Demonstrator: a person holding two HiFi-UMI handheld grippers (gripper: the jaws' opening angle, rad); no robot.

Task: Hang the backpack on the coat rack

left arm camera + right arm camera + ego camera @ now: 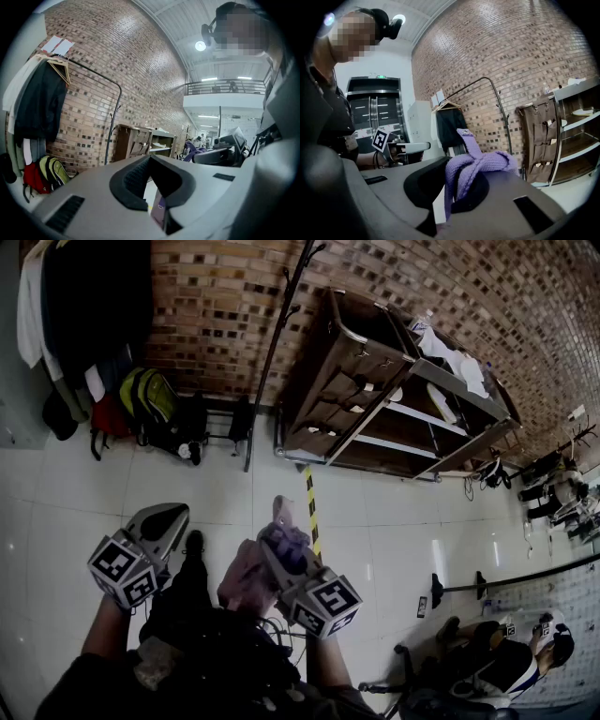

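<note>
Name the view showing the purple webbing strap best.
The right gripper view: the purple webbing strap sits close up, pinched between the right gripper's fingers. The head view shows only the purple backpack under that gripper; the left gripper view catches a purple sliver.

The backpack strap is purple woven cloth with a coarse rib. The floor tiles are glossy white. The brick wall looks rough, the shelf unit dark matt wood.

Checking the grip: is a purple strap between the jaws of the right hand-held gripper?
Yes, the right hand-held gripper is shut on a purple strap that loops up out of it.
</note>
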